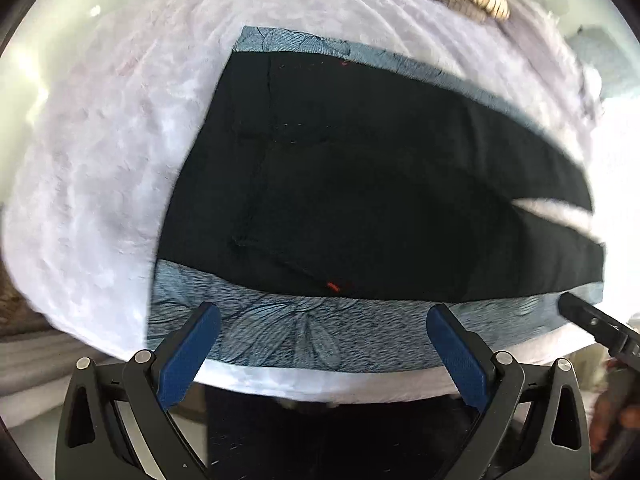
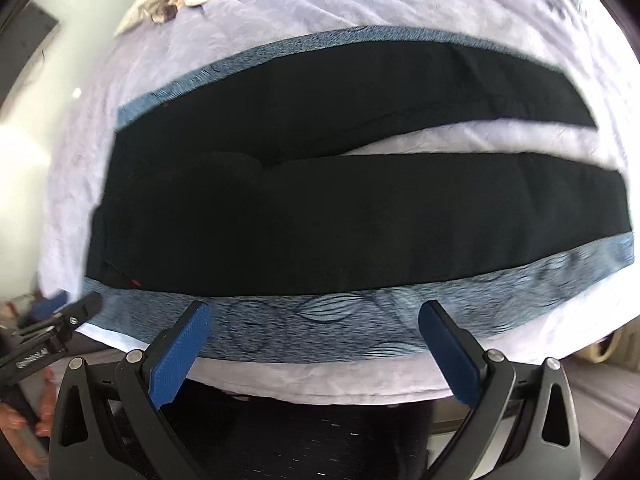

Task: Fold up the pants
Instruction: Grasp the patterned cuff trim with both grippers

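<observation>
While both hover, left gripper (image 1: 322, 320) and right gripper (image 2: 314, 318) gape above pants (image 1: 360, 184).

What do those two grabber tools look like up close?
Both look alike. The left gripper and the right gripper each have a black angular frame with triangular cut-outs and silver round pivot pins. Each finger carries a flat, textured blue pad. Seen from the right wrist camera, the left tool's black body bears small white lettering, too blurred to read.
</observation>
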The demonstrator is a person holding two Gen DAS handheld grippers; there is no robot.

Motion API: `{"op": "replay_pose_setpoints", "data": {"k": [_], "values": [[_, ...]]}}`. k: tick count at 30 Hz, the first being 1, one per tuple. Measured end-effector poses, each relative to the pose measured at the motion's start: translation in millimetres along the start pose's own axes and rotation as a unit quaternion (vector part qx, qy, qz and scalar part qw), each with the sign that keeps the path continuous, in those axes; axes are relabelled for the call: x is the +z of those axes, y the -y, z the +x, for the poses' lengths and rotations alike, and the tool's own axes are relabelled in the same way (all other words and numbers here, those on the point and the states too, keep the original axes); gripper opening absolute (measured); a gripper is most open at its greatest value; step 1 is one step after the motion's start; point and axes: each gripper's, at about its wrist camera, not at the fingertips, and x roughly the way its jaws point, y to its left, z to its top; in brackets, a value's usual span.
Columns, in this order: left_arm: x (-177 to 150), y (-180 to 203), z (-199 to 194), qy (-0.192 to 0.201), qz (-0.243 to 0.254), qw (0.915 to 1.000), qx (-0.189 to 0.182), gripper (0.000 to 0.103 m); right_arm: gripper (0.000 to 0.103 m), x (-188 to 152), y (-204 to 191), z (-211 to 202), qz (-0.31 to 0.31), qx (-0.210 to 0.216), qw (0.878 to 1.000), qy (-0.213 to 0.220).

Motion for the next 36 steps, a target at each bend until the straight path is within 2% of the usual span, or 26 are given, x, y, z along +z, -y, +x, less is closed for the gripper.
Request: {"op": "replay_pose_setpoints", "data": {"k": [1,3,4,5,7,10,13,17,22,25,28,30,31,32,33,34,35,36], "values": [[-2,-7,1,0.000,-0.005,0.9997,-0.023,0.103,0.103,0,4,1,0.014,0.031,0.999,0.000],[-8,-24,5,-0.009,-0.014,0.9976,-0.067,0.103,0.103,-6,18,8,0.054,0.125,0.991,-0.006],[-12,-32,8,-0.016,-0.018,0.9962,-0.083,0.103,0.101,-12,26,12,0.071,0.162,0.984,-0.012],[-16,-38,10,-0.021,-0.024,0.9951,-0.094,0.103,0.094,-20,35,19,0.087,0.196,0.977,-0.022],[-24,-51,16,-0.031,-0.038,0.9926,-0.111,0.103,0.081,-37,53,34,0.117,0.228,0.965,-0.048],[-34,-64,24,-0.043,-0.055,0.9893,-0.128,0.103,0.081,-58,74,59,0.165,0.268,0.946,-0.075],[-37,-70,37,-0.048,-0.067,0.9870,-0.138,0.103,0.081,-63,78,75,0.188,0.319,0.926,-0.069],[-41,-78,47,-0.053,-0.092,0.9826,-0.152,0.103,0.081,-51,41,98,0.188,0.399,0.895,-0.069],[-48,-93,46,-0.047,-0.126,0.9766,-0.167,0.103,0.081,-30,-25,125,0.164,0.452,0.871,-0.101],[-40,-96,42,-0.027,-0.150,0.9695,-0.192,0.103,0.081,-21,-43,116,0.152,0.479,0.860,-0.091],[-28,-98,36,-0.001,-0.165,0.9679,-0.190,0.103,0.081,-17,-52,100,0.127,0.486,0.861,-0.082],[-17,-94,38,0.003,-0.167,0.9720,-0.166,0.098,0.081,-19,-53,97,0.116,0.472,0.870,-0.086],[-13,-93,41,-0.004,-0.163,0.9760,-0.145,0.087,0.081,-22,-52,98,0.114,0.461,0.876,-0.087],[-11,-91,44,-0.010,-0.160,0.9775,-0.137,0.075,0.081,-26,-45,100,0.117,0.440,0.886,-0.087],[-10,-91,48,-0.018,-0.156,0.9791,-0.129,0.069,0.081,-30,-36,101,0.124,0.424,0.893,-0.084],[-8,-93,48,-0.024,-0.153,0.9800,-0.125,0.056,0.081,-33,-26,102,0.136,0.407,0.900,-0.079],[-7,-96,49,-0.029,-0.151,0.9811,-0.118,0.045,0.081,-38,-10,102,0.154,0.391,0.905,-0.071],[-7,-98,50,-0.031,-0.149,0.9815,-0.116,0.039,0.081,-43,6,102,0.174,0.381,0.906,-0.060]]}}
